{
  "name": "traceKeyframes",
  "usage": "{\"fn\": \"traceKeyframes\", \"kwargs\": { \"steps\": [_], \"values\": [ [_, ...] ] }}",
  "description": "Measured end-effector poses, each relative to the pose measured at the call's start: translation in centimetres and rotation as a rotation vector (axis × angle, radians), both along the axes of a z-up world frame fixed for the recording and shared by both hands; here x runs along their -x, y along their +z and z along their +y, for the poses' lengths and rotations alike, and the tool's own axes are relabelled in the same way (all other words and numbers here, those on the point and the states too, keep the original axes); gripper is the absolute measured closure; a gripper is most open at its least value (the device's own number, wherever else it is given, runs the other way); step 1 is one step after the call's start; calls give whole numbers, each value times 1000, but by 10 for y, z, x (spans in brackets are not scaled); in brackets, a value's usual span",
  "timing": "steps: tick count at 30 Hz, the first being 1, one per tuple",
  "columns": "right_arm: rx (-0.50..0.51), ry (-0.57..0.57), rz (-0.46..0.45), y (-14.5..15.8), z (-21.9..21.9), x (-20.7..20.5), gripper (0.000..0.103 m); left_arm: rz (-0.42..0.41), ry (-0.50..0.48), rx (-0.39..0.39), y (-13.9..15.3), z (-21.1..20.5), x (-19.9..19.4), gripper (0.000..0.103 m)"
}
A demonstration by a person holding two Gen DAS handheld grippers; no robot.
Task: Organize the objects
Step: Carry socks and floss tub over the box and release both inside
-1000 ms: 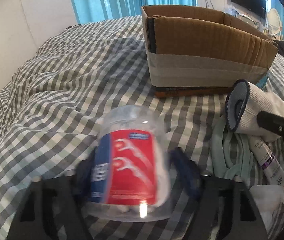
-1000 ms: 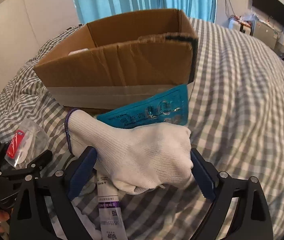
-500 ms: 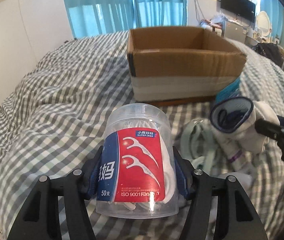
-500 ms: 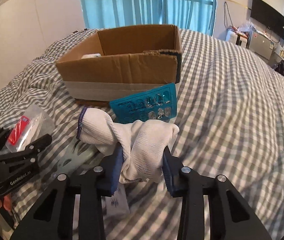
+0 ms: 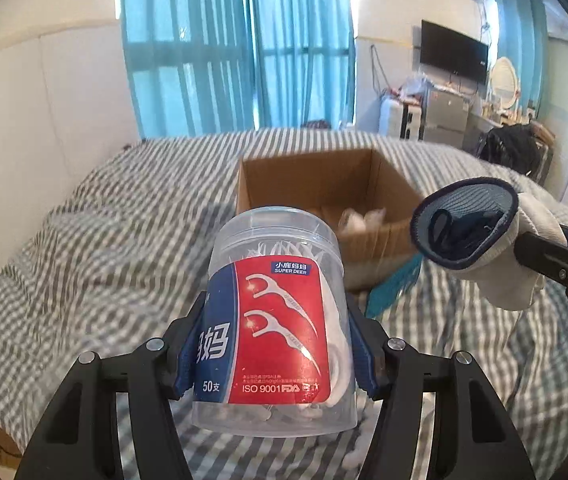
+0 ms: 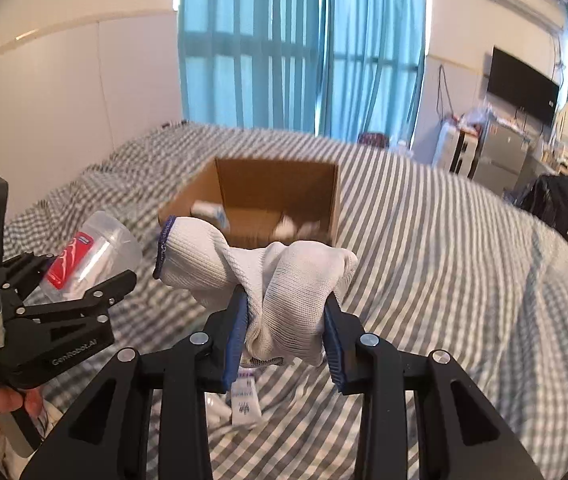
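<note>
Both grippers loaded and held up off the bed, lined up on the box.

Left gripper (image 5: 274,344): jaws closed partway on the clear plastic tub of floss picks with red-blue label (image 5: 276,332), clamped at mid-body so it stays upright. Centre, toward the bed's far edge: open brown cardboard box (image 6: 268,200) on the grey-white checked bedspread (image 6: 444,280), likely the drop target. Right gripper (image 6: 286,332): jaws pinched narrow on a bunched white knit glove with blue cuff (image 6: 268,276). Right view alone shows a white tube (image 6: 246,404) on the bedspread under the glove; left view alone shows the tub's label and the glove's open cuff.
</note>
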State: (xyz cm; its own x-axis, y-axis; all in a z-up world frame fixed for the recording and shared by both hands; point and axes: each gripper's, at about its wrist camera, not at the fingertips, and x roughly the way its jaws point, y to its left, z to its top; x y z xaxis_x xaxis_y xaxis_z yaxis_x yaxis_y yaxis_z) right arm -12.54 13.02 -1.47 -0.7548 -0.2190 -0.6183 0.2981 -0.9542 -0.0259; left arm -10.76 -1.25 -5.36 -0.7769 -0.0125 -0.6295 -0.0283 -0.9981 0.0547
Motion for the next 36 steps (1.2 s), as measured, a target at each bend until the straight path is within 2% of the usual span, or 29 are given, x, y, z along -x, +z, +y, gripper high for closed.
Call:
{"fn": "traceKeyframes", "kwargs": {
  "steps": [9, 17, 25, 31, 36],
  "values": [
    [-3, 0, 73, 42, -4, 42, 69, 70, -35, -12, 37, 11, 58, 40],
    [14, 6, 82, 56, -13, 123, 69, 72, -41, 6, 34, 12, 133, 40],
    [-8, 6, 8, 20, -33, 210, 69, 7, -32, 28, -11, 10, 193, 40],
    [-2, 16, -33, -11, -39, 243, 68, -40, -33, 24, -38, 5, 213, 40],
    [12, 18, -25, -17, -39, 243, 55, -63, -34, 5, -44, 1, 214, 39]
  ]
}}
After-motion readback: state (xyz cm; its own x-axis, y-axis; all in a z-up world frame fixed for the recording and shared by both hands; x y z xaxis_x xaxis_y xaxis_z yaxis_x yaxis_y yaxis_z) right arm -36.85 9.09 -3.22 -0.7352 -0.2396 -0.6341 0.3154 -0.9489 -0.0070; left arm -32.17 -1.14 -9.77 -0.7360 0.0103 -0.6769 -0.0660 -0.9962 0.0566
